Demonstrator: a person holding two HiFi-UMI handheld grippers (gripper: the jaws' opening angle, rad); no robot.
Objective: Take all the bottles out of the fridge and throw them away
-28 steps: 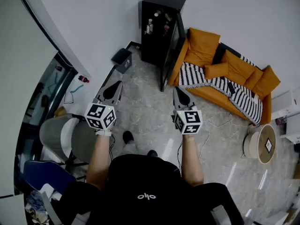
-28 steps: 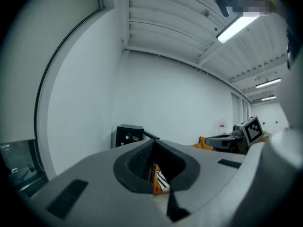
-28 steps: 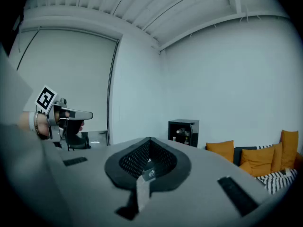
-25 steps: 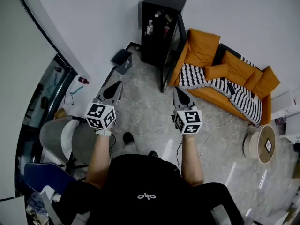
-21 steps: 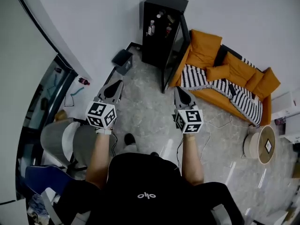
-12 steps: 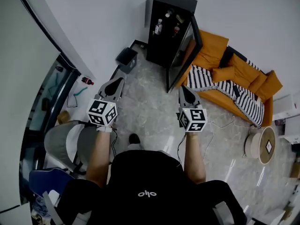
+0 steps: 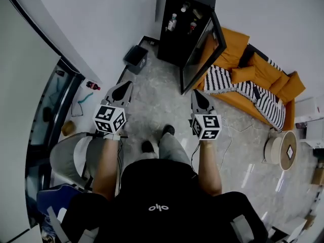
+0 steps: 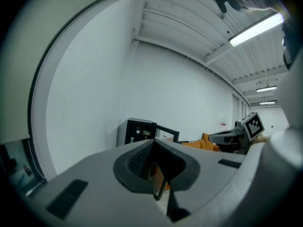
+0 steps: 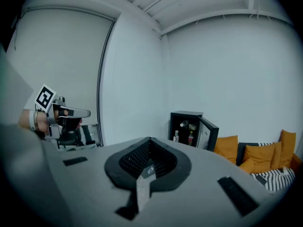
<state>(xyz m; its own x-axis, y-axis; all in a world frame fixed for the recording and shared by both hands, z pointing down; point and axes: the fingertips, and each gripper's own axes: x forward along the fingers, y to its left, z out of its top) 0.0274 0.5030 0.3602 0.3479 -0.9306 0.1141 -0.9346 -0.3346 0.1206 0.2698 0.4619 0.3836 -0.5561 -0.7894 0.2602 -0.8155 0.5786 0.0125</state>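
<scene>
The black fridge (image 7: pixel 174 32) stands against the far wall with its door (image 7: pixel 202 52) swung open to the right. Bottles stand on its shelves: a clear one (image 7: pixel 173 22), a red-labelled one (image 7: pixel 192 27) and one higher up (image 7: pixel 185 6). The right gripper view shows the same fridge (image 9: pixel 185 126) with a clear bottle (image 9: pixel 176 136) and a darker bottle (image 9: pixel 191 137). My left gripper (image 7: pixel 121 88) and right gripper (image 7: pixel 196 98) are held out side by side over the floor, well short of the fridge. Both are shut and hold nothing.
A small dark bin (image 7: pixel 135 59) sits on the floor left of the fridge. An orange sofa (image 7: pixel 253 80) with a striped blanket runs along the right. A grey chair (image 7: pixel 71 156) is at my left, and a round stool (image 7: pixel 283 151) at far right.
I have walked forward across the floor toward the fridge, with both grippers carried ahead of me. Their jaws have stayed shut and empty.
</scene>
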